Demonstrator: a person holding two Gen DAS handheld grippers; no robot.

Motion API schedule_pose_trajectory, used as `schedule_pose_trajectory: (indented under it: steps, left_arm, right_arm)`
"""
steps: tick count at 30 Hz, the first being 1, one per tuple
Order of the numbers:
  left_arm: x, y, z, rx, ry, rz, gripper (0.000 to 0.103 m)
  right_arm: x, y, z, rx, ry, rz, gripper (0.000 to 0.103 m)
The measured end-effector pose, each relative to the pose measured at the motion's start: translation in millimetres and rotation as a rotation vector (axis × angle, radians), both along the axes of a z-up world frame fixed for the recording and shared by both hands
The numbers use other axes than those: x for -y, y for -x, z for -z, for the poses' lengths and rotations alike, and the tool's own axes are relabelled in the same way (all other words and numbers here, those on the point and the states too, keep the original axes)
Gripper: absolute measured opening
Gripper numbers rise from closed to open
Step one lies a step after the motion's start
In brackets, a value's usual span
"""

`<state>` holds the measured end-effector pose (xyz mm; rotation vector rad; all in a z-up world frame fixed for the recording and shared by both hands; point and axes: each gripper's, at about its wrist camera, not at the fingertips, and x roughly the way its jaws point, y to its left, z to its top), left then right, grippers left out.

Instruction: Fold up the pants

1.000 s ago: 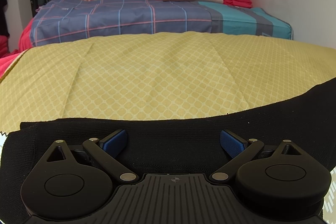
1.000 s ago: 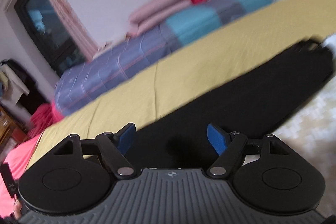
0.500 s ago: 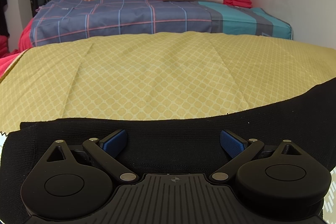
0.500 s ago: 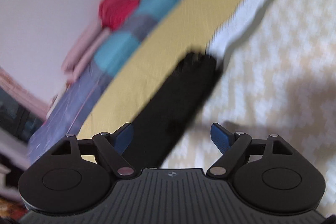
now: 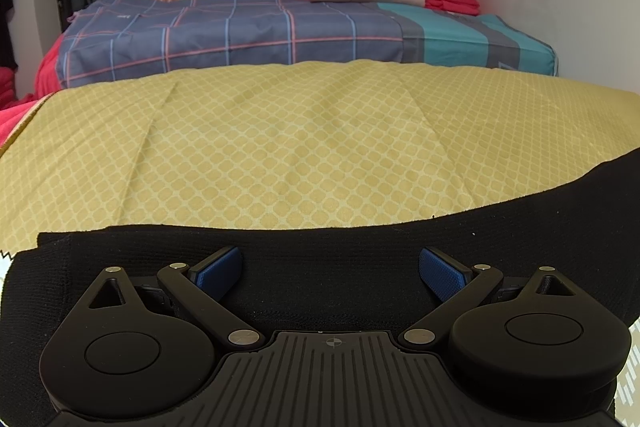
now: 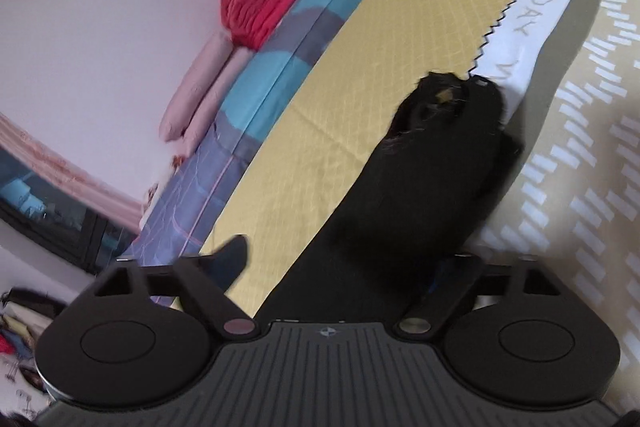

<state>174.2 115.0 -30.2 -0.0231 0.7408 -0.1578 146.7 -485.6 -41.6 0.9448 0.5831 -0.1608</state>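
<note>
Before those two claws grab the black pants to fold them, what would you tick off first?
1. Black pants lie flat along the yellow cloth: ok.
2. Left gripper open, pants below it, not gripped: ok.
3. Right gripper jaws closing, pants fabric between them; pads pressing on it: cannot tell.
4. Pant leg end smooth: not ok, it looks bunched.
5. Right wrist view sharp enough to aim: not ok, blurred.
</note>
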Motion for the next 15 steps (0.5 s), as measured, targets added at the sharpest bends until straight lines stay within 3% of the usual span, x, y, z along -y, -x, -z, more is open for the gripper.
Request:
schedule_pose_trajectory:
  steps: [4,7,9,10,15]
  left_arm:
    - [0,0,0,0.001,0.0,0.0,0.103]
    - [0,0,0,0.001,-0.001,0.001,0.103]
    - [0,0,0,0.002,0.0,0.001,0.103]
    - [-1,1,-1,0.006,0.0,-0.002,0.103]
    - [-4,14,-16,0.104,0.01,-0.033,0.103]
  right_arm:
    - [-21,8,10,0.034,-0.004,-0.109,0.055]
    - [-31,5,5,-0.025,0.124,-0.07,0.019]
    - [-31,3,4,-0.05,0.111,-0.03,0.019]
    - [-40,2,-3,-0.068,0.168,-0.018,0.019]
    - [-149,6,-53,-0.044,0.779,-0.069,0.019]
